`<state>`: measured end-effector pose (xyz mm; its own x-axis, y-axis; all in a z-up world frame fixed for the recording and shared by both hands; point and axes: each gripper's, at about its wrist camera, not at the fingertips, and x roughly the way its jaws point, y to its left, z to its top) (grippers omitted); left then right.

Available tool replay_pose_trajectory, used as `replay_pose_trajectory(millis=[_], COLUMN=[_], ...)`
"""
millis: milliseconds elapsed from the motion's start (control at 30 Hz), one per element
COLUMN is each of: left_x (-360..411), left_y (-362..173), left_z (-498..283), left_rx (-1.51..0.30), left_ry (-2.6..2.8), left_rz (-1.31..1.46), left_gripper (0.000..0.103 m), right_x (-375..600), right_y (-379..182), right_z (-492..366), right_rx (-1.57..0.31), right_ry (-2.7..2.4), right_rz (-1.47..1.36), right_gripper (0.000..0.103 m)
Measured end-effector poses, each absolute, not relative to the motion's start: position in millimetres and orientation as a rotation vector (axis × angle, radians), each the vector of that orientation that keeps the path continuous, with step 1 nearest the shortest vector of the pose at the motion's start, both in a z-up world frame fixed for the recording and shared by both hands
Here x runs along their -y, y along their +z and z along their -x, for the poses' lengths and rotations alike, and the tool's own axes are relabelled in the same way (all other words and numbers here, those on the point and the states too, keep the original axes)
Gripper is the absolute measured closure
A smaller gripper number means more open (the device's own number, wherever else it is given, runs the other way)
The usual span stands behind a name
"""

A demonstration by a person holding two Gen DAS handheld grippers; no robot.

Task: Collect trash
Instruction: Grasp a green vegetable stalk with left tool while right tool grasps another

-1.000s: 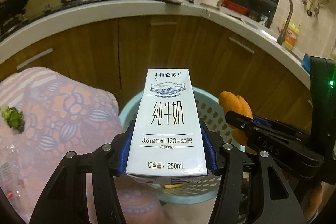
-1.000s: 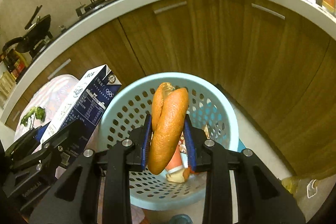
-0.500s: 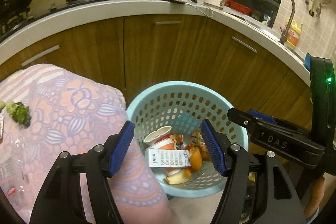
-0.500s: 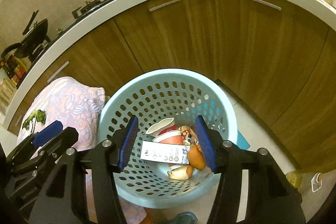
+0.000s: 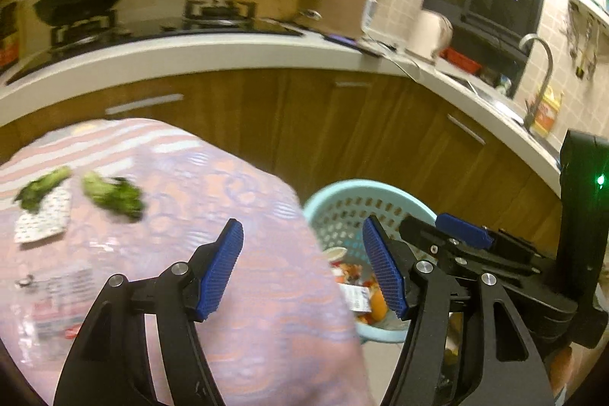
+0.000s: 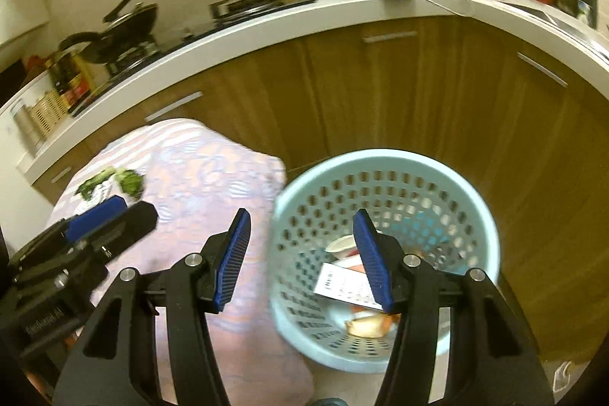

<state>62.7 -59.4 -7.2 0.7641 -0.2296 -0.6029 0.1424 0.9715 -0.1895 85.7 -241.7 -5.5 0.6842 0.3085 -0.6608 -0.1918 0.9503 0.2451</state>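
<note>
Two views, and they split the scene between them: my left wrist camera shows most of the cloth-covered surface, with two pieces of green vegetable scrap, a printed paper scrap under the leftmost piece and a clear plastic wrapper nearer me, while the pale blue basket sits half hidden behind the surface's edge. My right wrist camera looks almost straight into that basket on the floor and shows the white printed carton lying flat on the rubbish at the bottom, its long axis running from upper left to lower right, with a paper cup just behind it and a pale food scrap in front. My left tool has nothing between its blue pads, and its jaws have just been widening; it hangs over the surface's edge, well apart from the green scraps off to its left. My right tool is likewise empty with its jaws just spread; the carton lies below it, partly behind its right finger.
</note>
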Motion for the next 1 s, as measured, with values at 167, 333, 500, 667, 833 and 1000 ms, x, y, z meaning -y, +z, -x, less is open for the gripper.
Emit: replay_pose_trajectory(millis=[167,333,500,667,833,1000], left_x=[9.5,-49.5,-104.5,-147.2,-185.2,-210.7], left_y=[7.1,15.0,17.1,10.0,-0.6,-15.0], left_z=[-51.7,-46.7,-50.1,-63.6,-88.3,-123.3], left_rx=[-0.638,-0.614,-0.633,-0.709,-0.778,-0.823], left_ry=[-0.122,-0.025,0.039,0.046,0.005,-0.018], left_rz=[0.164,0.193,0.228,0.198,0.154,0.187], left_gripper=[0.044,0.044,0.047,0.047,0.047,0.047], right_x=[202.6,154.3,105.6,58.7,14.2,-10.6], right_y=[2.0,11.7,16.0,15.6,8.2,-5.6], right_z=[-85.8,-89.8,-95.6,-108.8,-130.0,-150.0], right_rx=[-0.765,-0.760,-0.751,-0.754,-0.759,-0.768], right_ry=[0.340,0.415,0.481,0.564,0.628,0.667], right_rz=[-0.114,-0.067,0.005,0.064,0.128,0.152], right_gripper=[0.051,0.051,0.057,0.057,0.057,0.057])
